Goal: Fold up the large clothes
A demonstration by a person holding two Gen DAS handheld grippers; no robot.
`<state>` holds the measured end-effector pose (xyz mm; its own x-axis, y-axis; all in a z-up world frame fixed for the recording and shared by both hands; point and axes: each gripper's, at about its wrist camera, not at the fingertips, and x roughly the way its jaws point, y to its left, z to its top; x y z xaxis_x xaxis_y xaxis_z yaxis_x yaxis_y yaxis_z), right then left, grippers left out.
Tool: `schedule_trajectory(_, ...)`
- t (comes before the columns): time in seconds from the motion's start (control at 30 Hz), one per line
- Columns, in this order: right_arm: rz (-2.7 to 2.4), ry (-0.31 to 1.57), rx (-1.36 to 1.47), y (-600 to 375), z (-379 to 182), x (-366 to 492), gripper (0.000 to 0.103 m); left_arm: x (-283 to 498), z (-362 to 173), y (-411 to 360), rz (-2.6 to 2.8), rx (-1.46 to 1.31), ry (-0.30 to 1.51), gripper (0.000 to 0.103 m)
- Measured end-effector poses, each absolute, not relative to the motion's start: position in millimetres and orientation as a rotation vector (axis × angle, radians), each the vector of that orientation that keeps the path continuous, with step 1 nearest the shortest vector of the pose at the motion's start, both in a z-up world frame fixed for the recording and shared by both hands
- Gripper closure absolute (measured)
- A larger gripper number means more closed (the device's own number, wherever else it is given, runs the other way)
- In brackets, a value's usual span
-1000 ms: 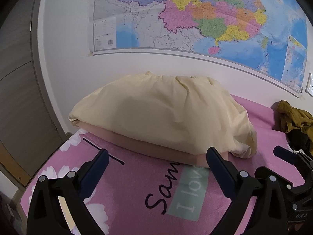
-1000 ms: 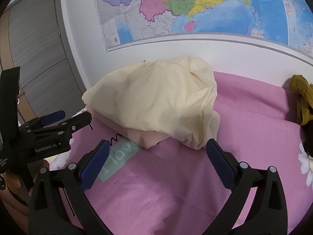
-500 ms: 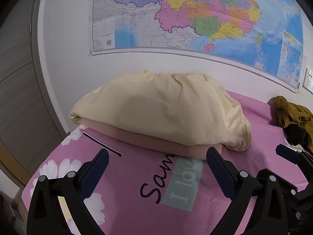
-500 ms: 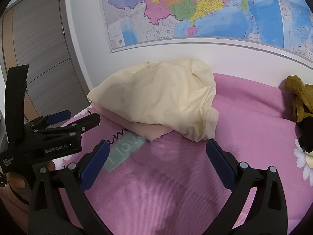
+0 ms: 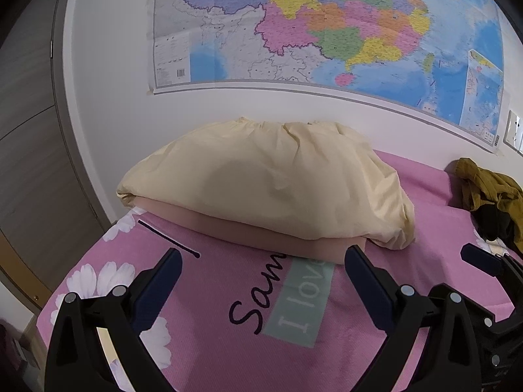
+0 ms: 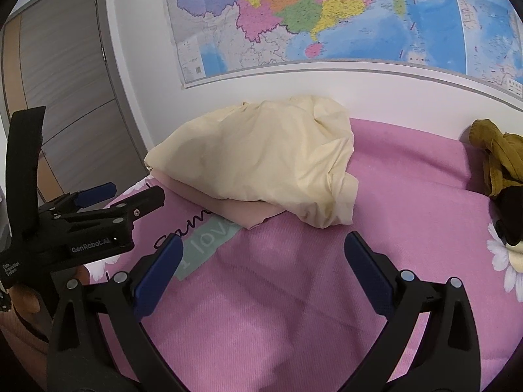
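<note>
A folded cream garment [image 5: 271, 189] lies on top of a folded pale pink garment [image 5: 271, 238] at the far side of the pink bed cover [image 5: 209, 290], against the wall. The same stack shows in the right wrist view, cream [image 6: 261, 160] over pink [image 6: 242, 212]. My left gripper [image 5: 261, 264] is open and empty, a little in front of the stack. My right gripper [image 6: 261, 254] is open and empty, further back over bare cover. The left gripper's body [image 6: 98, 222] shows at the left of the right wrist view.
A crumpled mustard garment [image 5: 487, 186] with something black lies at the right by the wall, also in the right wrist view [image 6: 500, 153]. A large map [image 5: 310, 26] hangs on the white wall. A wooden wardrobe [image 6: 62, 91] stands at the left. The bed's left edge [image 5: 75, 281] is close.
Both grippers have drawn back and away from the stack, which now looks smaller and farther. Both stayed open. The clothes have not moved.
</note>
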<state>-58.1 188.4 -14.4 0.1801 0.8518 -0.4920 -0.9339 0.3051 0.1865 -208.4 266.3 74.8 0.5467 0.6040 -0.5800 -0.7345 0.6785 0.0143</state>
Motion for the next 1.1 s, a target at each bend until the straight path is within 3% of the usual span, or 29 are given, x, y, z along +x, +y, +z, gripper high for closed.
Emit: schedule_trajectory(1.1,1.272,0.578,-0.166,185.3,-17.8,-56.9,0.006,-204.6,70.7,260.4,0.790,-0.231,0.601,0.007)
